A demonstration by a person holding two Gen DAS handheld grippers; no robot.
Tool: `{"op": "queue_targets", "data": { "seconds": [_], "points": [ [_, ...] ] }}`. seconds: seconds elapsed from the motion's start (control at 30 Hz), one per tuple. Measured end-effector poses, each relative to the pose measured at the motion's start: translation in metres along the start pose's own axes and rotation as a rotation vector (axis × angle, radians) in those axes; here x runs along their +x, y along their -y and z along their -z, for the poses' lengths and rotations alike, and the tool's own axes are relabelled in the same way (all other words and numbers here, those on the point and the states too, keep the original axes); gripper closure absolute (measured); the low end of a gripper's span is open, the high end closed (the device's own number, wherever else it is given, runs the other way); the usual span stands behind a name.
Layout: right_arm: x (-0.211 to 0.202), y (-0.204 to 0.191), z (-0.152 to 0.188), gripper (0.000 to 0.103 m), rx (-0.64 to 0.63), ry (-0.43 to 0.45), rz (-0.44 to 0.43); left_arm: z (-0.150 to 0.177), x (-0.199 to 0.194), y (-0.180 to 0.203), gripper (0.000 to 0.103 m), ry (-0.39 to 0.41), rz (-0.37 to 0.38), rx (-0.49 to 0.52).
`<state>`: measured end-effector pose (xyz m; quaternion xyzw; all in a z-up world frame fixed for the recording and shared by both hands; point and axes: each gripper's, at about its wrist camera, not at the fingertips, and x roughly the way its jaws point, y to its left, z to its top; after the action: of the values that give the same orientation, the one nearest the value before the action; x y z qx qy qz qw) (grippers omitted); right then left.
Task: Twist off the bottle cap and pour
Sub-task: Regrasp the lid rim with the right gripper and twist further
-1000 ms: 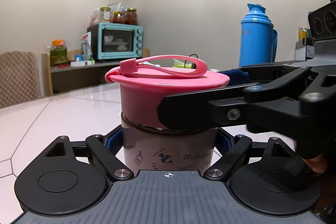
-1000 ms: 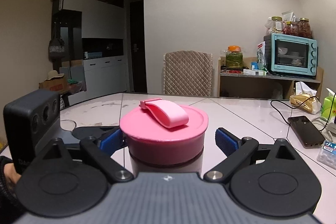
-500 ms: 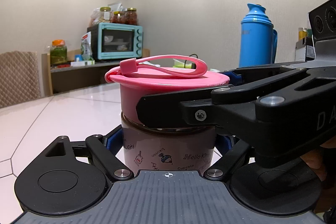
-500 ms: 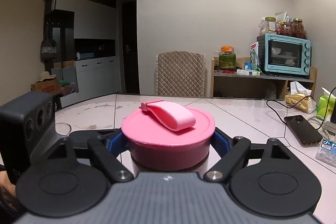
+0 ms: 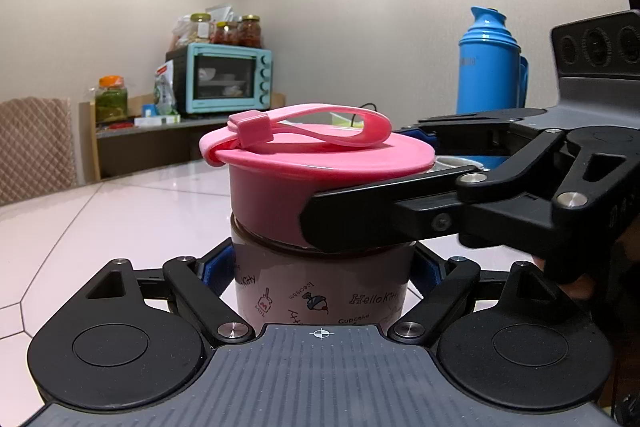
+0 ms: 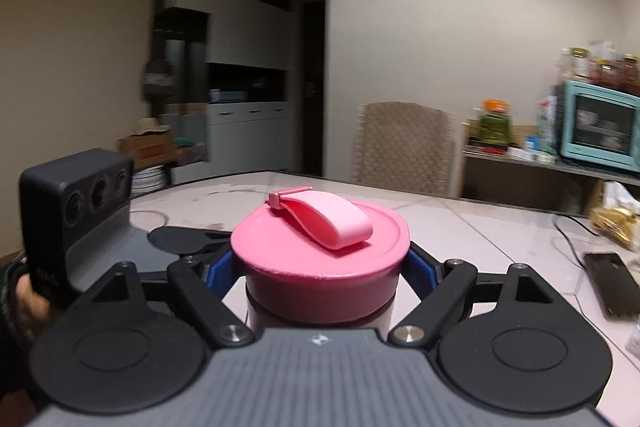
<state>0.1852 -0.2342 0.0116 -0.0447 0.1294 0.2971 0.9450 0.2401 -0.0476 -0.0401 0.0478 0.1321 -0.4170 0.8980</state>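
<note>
A short pale bottle (image 5: 320,291) with cartoon print stands on the white table, and my left gripper (image 5: 320,269) is shut on its body from both sides. Its wide pink cap (image 5: 280,183) carries a looped pink strap (image 5: 312,125). My right gripper (image 6: 320,269) is shut on the cap (image 6: 280,243), its blue pads pressed against both sides of it. In the left wrist view a black finger (image 5: 360,223) of that gripper reaches in from the right across the cap's side. The bottle's base is hidden.
A blue thermos (image 5: 490,67) stands behind on the right, and a metal rim (image 5: 456,161) shows just past the cap. A dark phone (image 6: 612,283) with a cable lies on the table at right. A teal oven (image 5: 224,79) and a chair (image 6: 404,147) stand beyond the table.
The right gripper's jaws came together onto the pink cap, then the gripper swung and rolled around it. The left gripper and the bottle stayed put; the strap looks barely turned.
</note>
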Motion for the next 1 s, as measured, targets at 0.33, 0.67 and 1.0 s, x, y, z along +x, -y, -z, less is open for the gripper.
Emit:
{"op": "queue_targets", "data": {
  "seconds": [0.33,0.67,1.0],
  "points": [
    [-0.002,0.027,0.0,0.018,0.027,0.02,-0.16,0.0,0.0,0.001,0.013,0.001,0.0,0.0],
    [-0.005,0.011,-0.012,0.006,0.044,-0.001,-0.085,0.0,0.0,0.001,0.013,0.001,0.001,0.0],
    [-0.023,-0.021,-0.02,0.006,0.079,0.01,0.107,0.0,0.001,0.001,0.013,0.001,0.0,0.001]
  ]
}}
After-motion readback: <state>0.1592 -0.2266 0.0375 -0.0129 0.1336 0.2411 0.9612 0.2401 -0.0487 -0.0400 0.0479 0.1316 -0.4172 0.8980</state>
